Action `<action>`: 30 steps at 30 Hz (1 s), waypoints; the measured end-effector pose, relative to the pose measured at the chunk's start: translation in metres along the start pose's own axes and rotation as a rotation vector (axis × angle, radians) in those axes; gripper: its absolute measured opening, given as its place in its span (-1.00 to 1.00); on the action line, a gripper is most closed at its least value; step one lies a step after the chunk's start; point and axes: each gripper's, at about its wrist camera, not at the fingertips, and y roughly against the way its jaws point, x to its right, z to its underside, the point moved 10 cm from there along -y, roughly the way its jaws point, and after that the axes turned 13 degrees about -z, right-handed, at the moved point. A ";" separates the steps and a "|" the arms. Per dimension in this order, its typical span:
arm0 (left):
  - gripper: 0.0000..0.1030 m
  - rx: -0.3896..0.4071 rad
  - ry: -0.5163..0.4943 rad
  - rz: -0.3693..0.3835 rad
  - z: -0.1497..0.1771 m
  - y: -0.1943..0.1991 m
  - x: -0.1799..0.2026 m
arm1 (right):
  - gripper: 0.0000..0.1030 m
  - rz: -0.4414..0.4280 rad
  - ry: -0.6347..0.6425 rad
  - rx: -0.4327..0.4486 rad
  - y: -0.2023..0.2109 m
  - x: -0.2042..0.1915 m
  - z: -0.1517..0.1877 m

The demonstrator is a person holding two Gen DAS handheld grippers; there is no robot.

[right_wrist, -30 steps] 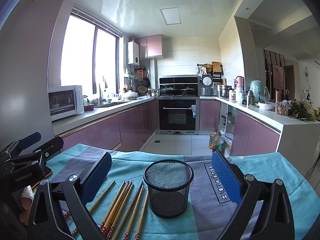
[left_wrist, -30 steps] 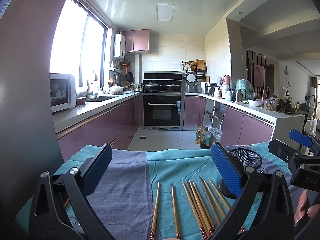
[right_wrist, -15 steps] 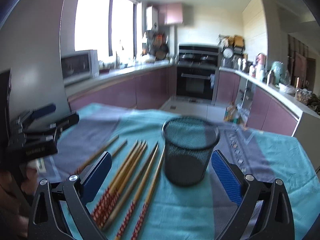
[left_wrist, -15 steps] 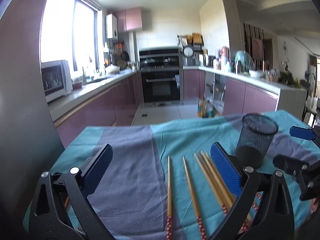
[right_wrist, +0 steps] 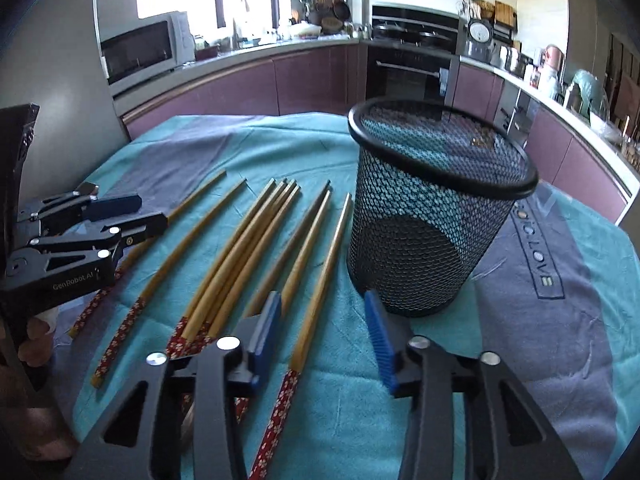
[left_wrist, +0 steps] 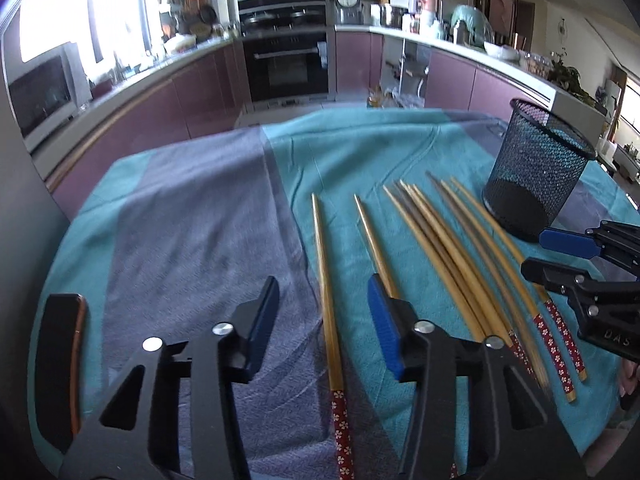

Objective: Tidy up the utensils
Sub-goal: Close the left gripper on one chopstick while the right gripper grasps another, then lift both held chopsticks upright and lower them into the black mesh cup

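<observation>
Several bamboo chopsticks with red flowered ends lie side by side on a teal and grey cloth (left_wrist: 192, 216). My left gripper (left_wrist: 322, 308) is open, its fingers astride the leftmost chopstick (left_wrist: 326, 300). My right gripper (right_wrist: 322, 320) is open, its fingers astride the rightmost chopstick (right_wrist: 320, 292). An empty black mesh cup (right_wrist: 432, 216) stands upright just right of the chopsticks; it also shows in the left wrist view (left_wrist: 536, 168). Each gripper shows at the edge of the other's view, the right gripper (left_wrist: 556, 252) and the left gripper (right_wrist: 136, 216).
A dark phone (left_wrist: 56, 368) lies at the cloth's left edge. Beyond the table's far edge are purple kitchen cabinets (right_wrist: 248, 88), an oven (left_wrist: 288, 64) and a microwave (right_wrist: 140, 48).
Both grippers have tilted down and moved closer to the chopsticks. Their jaws have narrowed but stay open.
</observation>
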 end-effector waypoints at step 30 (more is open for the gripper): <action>-0.86 0.041 0.088 0.243 -0.039 0.066 0.015 | -0.89 -0.257 -0.053 0.169 0.063 -0.019 -0.037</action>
